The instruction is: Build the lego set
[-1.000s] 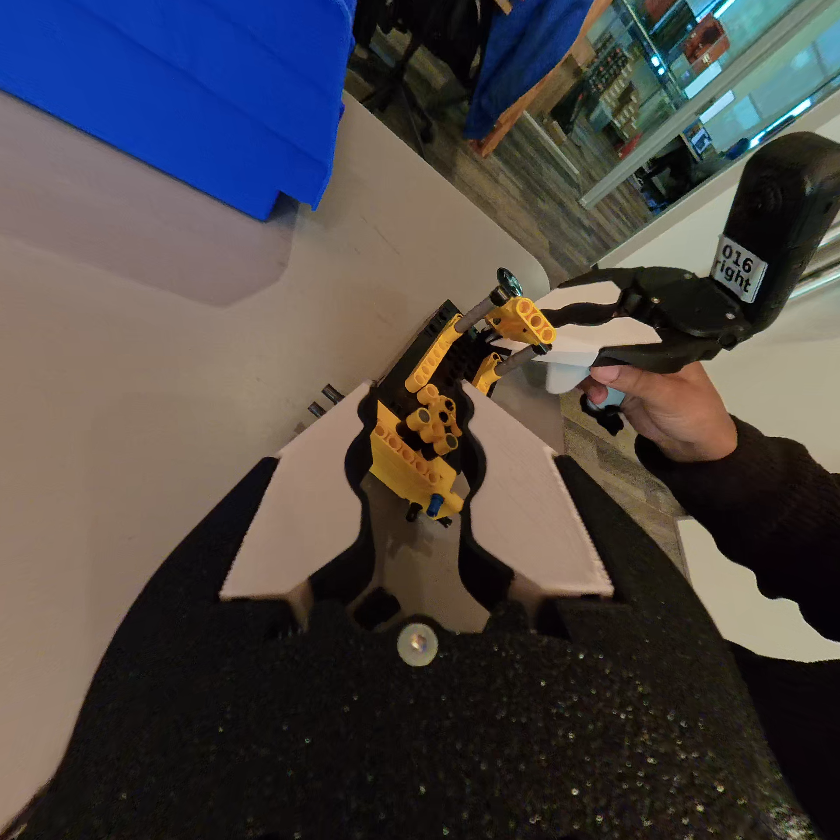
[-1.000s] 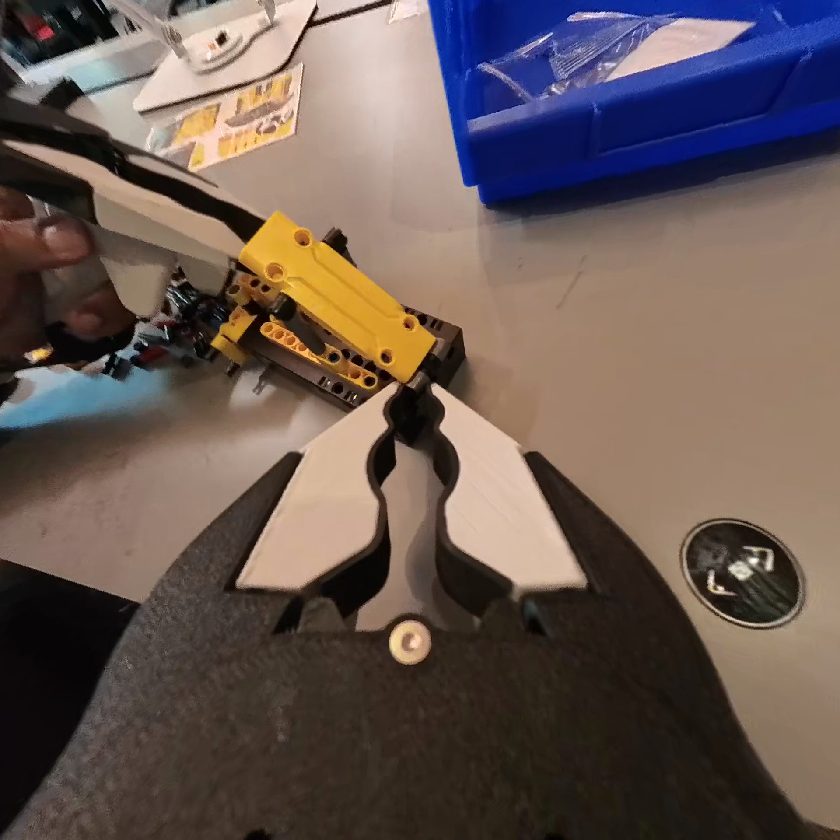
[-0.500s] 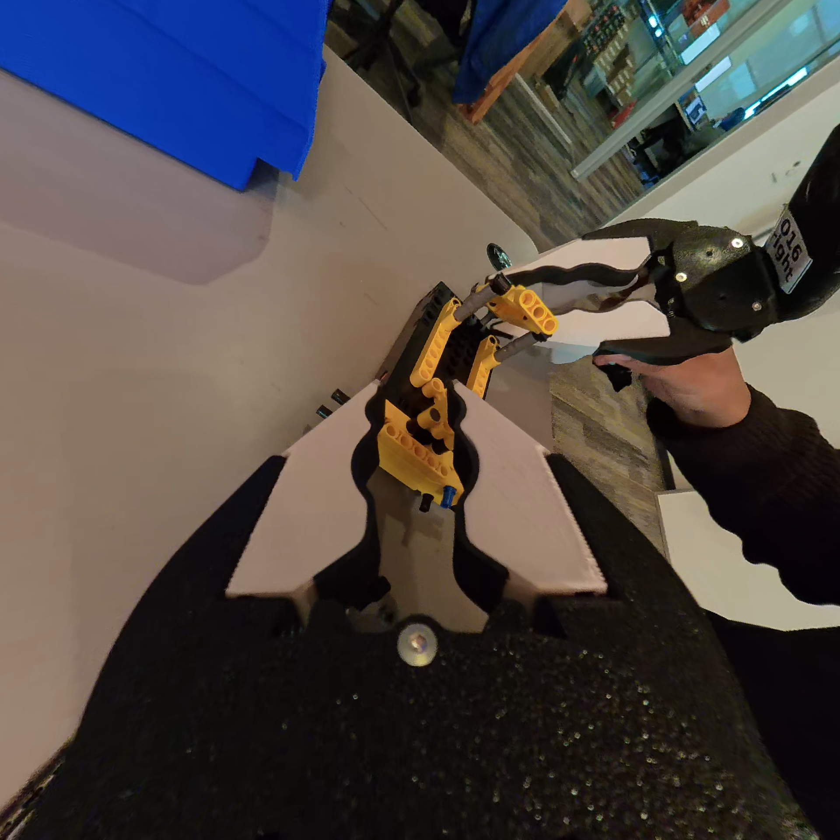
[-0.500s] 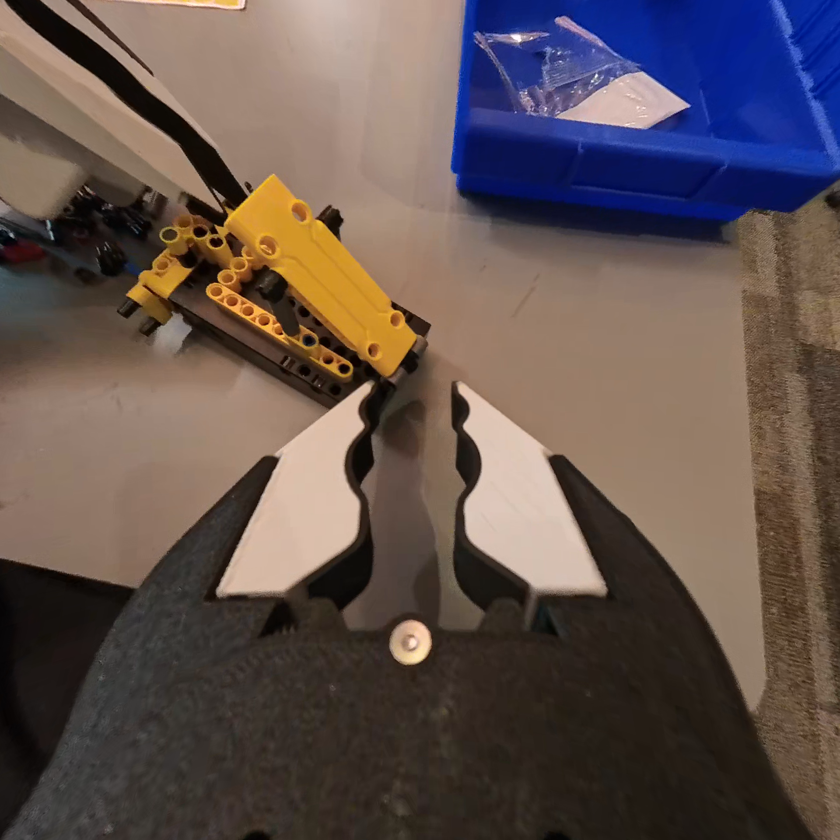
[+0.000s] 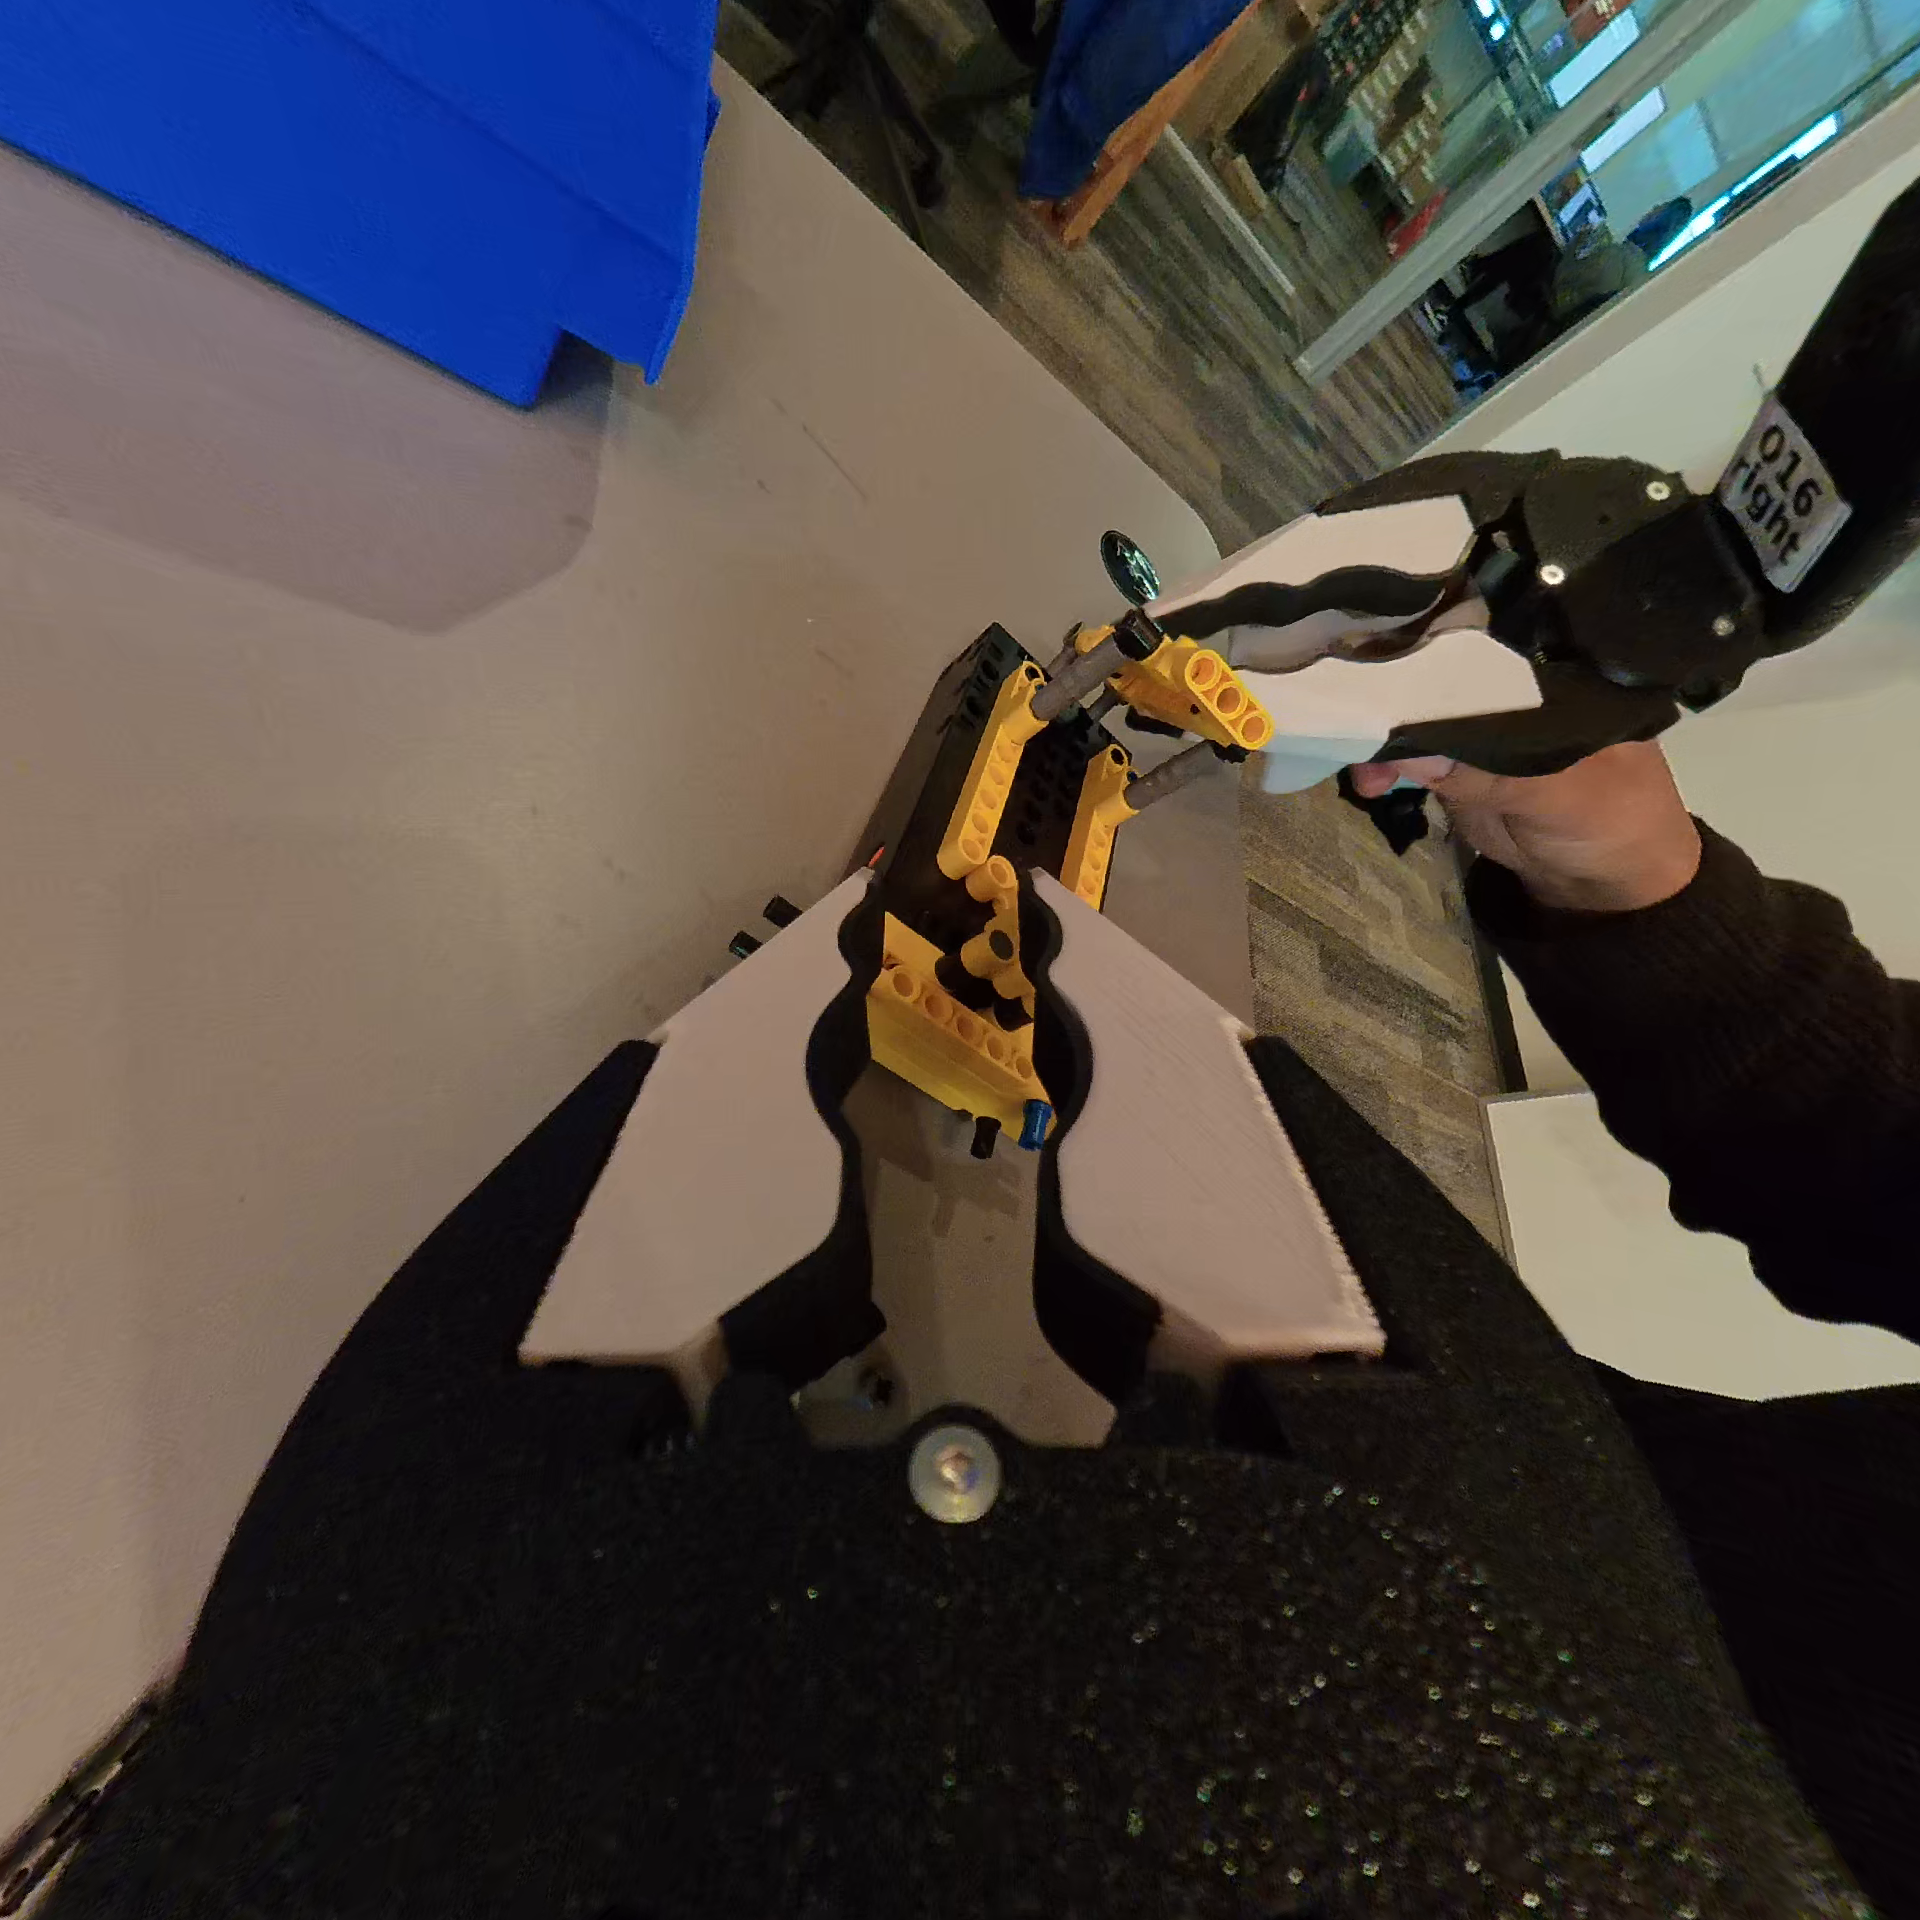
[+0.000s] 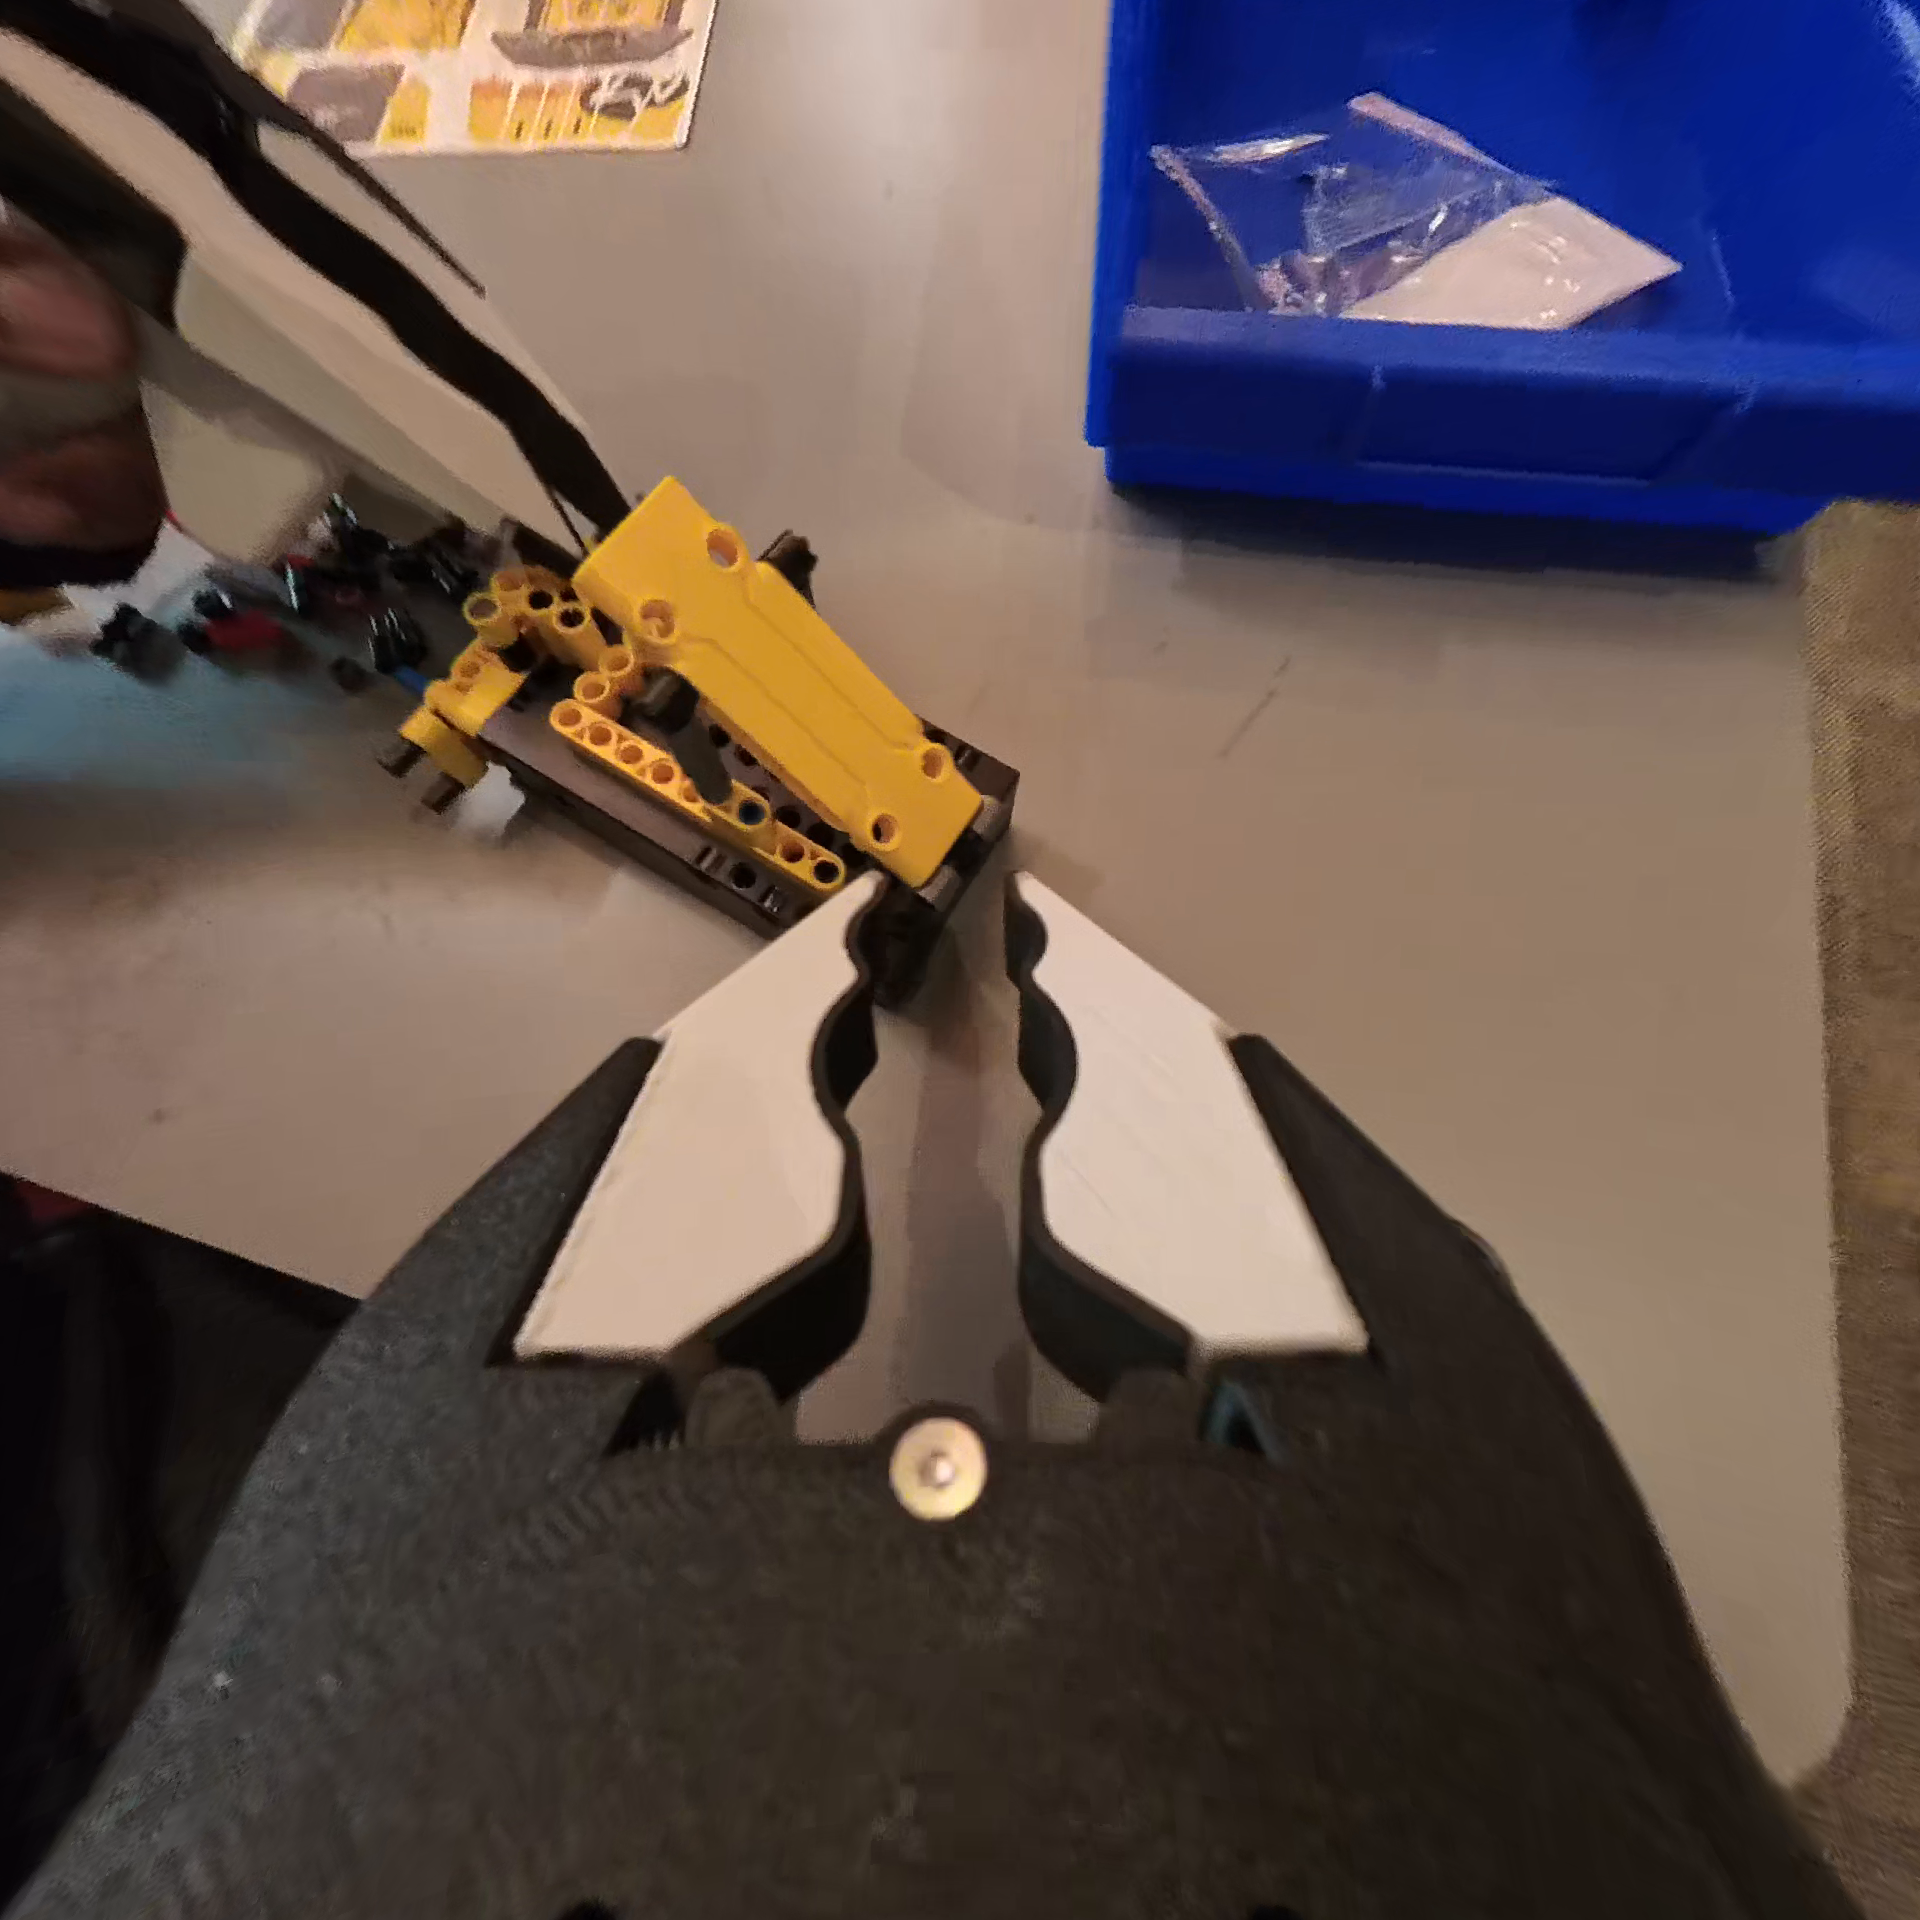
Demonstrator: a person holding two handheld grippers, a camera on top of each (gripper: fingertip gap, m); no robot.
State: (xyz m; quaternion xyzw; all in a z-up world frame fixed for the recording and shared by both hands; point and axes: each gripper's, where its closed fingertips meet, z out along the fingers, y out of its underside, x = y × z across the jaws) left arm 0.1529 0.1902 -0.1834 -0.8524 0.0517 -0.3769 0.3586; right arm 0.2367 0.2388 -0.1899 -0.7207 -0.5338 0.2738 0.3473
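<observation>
There are two claws, a left claw and a right claw. Each claw has two fingers. One toy made of yellow and black bricks sits on one table. There is one blue bin, and one clear bag lies in it. One paper with pictures is on the table. A few small loose bits lie by the toy, too blurry to count.

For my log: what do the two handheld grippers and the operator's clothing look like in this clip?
Both grippers match: a black, grainy, speckled body, two white wedge-shaped fingers lined with wavy black pads, and a silver screw at the centre. See the left gripper and the right gripper. In the left wrist view the right gripper's black handle carries a white sticker. The hand holding it emerges from a dark knitted sleeve. No cables visible.
</observation>
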